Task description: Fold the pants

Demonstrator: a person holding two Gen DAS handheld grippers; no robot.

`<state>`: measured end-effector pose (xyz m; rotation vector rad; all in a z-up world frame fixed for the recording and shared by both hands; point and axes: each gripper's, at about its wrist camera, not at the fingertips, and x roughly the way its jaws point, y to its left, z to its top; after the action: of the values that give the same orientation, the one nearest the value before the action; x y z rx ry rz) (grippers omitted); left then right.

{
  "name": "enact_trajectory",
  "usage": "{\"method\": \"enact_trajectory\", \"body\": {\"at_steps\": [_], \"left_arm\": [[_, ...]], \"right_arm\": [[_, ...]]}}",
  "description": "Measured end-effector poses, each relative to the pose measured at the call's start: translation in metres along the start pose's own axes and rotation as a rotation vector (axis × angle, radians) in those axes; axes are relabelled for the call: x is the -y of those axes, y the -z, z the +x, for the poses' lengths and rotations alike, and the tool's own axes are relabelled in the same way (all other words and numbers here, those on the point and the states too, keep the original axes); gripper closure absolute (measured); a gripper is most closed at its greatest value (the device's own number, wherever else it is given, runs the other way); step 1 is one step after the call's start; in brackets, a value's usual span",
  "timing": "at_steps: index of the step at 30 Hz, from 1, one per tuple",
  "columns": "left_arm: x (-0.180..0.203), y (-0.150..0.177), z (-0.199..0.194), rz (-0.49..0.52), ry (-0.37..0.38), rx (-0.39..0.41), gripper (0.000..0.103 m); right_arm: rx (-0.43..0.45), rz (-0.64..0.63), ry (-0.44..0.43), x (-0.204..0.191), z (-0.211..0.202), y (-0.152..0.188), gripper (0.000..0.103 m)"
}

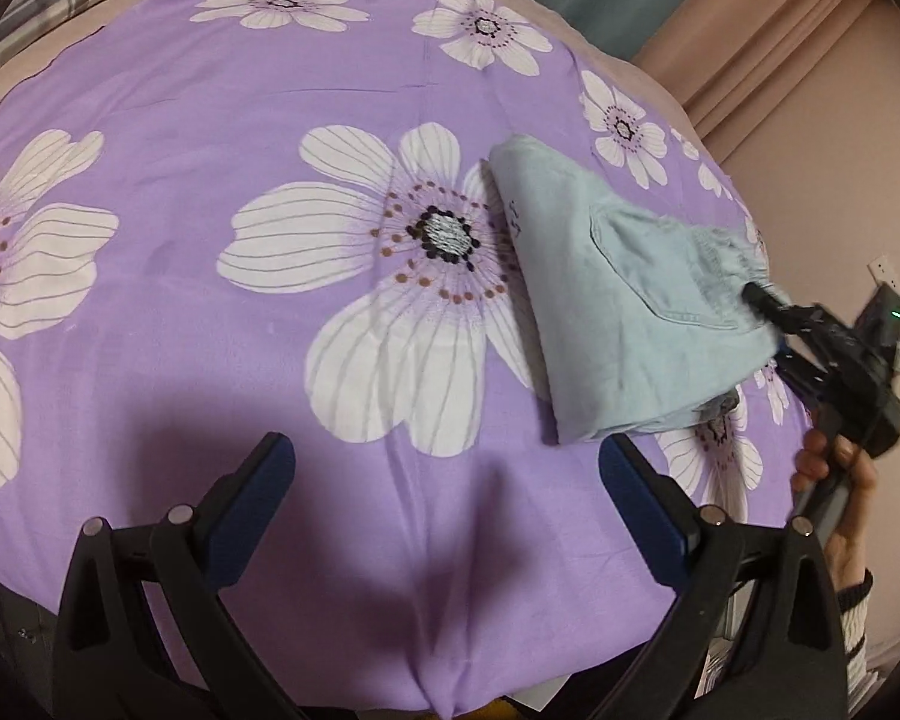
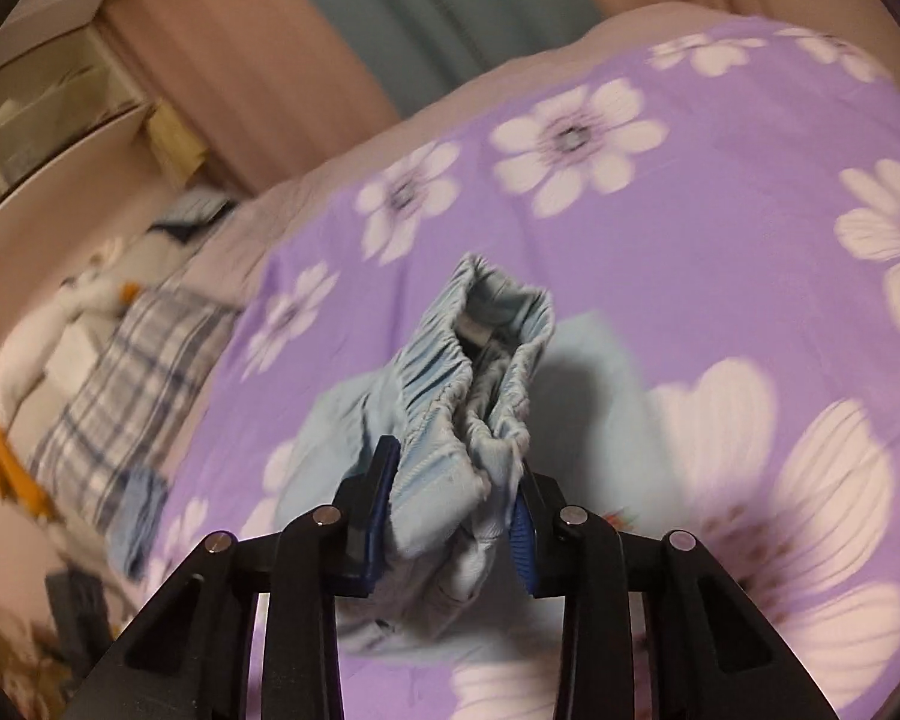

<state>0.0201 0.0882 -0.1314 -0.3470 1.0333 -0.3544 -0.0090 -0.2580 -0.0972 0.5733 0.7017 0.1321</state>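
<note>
The light blue pants [image 1: 618,312] lie folded on the purple flowered bed cover [image 1: 240,120], at the right side. My right gripper [image 2: 453,480] is shut on the gathered elastic waistband [image 2: 480,360] and lifts that end above the cover; it shows in the left wrist view [image 1: 768,306] at the pants' right end. My left gripper [image 1: 447,456] is open and empty, above the cover just left of the pants' near corner.
A plaid pillow [image 2: 120,384] and soft toys [image 2: 90,300] lie at the bed's far side. A shelf unit [image 2: 48,102] and curtains [image 2: 390,12] stand behind. The bed's edge [image 1: 768,276] runs close to the pants on the right.
</note>
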Motion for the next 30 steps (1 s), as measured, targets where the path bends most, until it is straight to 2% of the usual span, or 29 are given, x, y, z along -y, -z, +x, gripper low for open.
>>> {"method": "enact_trajectory", "body": {"at_steps": [3, 5, 7, 8, 11, 14, 15, 19, 23, 25, 26, 28, 29, 30], "left_arm": [[0.008, 0.003, 0.006, 0.018, 0.003, -0.016, 0.002], [0.012, 0.003, 0.008, 0.036, 0.004, -0.024, 0.002], [0.014, 0.004, 0.011, 0.056, -0.009, -0.033, 0.002], [0.014, 0.004, 0.012, 0.060, -0.015, -0.036, 0.002], [0.012, 0.002, 0.011, 0.051, -0.020, -0.030, 0.002], [0.010, -0.002, 0.012, 0.043, -0.013, -0.026, 0.002], [0.011, -0.004, 0.013, 0.045, -0.013, -0.025, 0.002], [0.021, -0.021, 0.017, 0.057, 0.009, -0.005, 0.003], [0.039, -0.042, 0.023, 0.068, 0.068, 0.024, 0.007], [0.047, -0.055, 0.030, 0.063, 0.100, 0.024, 0.013], [0.051, -0.060, 0.034, 0.063, 0.115, 0.024, 0.019], [0.059, -0.072, 0.042, 0.073, 0.139, 0.017, 0.041], [0.063, -0.077, 0.046, 0.083, 0.144, 0.010, 0.063], [0.067, -0.082, 0.052, 0.092, 0.148, 0.004, 0.078]], "right_arm": [[-0.084, 0.027, 0.101, 0.031, 0.025, 0.002, 0.068], [-0.115, 0.049, 0.132, 0.044, 0.037, 0.009, 0.068], [-0.128, 0.093, 0.102, 0.053, 0.043, 0.016, 0.067], [-0.121, 0.124, 0.065, 0.059, 0.042, 0.018, 0.064], [-0.122, 0.159, 0.022, 0.065, 0.034, 0.018, 0.057], [-0.088, 0.166, 0.033, 0.067, 0.015, 0.023, 0.049], [-0.071, 0.156, 0.058, 0.067, 0.008, 0.026, 0.043], [0.026, 0.009, 0.128, 0.040, -0.022, 0.037, 0.043], [0.084, -0.157, 0.114, -0.002, -0.032, 0.050, 0.043], [0.062, -0.212, 0.055, -0.025, -0.023, 0.055, 0.043], [0.046, -0.237, 0.024, -0.034, -0.017, 0.057, 0.045], [0.002, -0.314, -0.041, -0.060, 0.004, 0.061, 0.058], [-0.014, -0.346, -0.055, -0.071, 0.013, 0.063, 0.069], [-0.027, -0.366, -0.063, -0.077, 0.019, 0.065, 0.080]]}}
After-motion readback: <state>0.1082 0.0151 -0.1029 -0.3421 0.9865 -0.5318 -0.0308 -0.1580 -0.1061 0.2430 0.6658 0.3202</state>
